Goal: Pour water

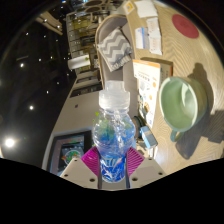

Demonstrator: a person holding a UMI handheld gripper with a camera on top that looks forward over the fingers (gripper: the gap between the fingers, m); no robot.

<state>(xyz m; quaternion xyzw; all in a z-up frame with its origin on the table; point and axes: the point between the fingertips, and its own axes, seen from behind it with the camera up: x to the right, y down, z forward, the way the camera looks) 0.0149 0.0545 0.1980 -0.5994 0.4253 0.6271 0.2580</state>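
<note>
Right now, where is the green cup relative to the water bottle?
In the gripper view, the green cup lies tilted on the wooden table, beyond the fingers and to the right of the water bottle, which the gripper holds.

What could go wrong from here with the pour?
1. The bottle sits between the gripper's pink pads and its white cap appears to be on; tipping now would likely pour nothing.
2. The green cup lies off to one side of the bottle, not ahead of it, so a poorly aimed tilt could wet the table.
3. The bottle is smooth and round; it may slip in the pads when tilted.
</note>
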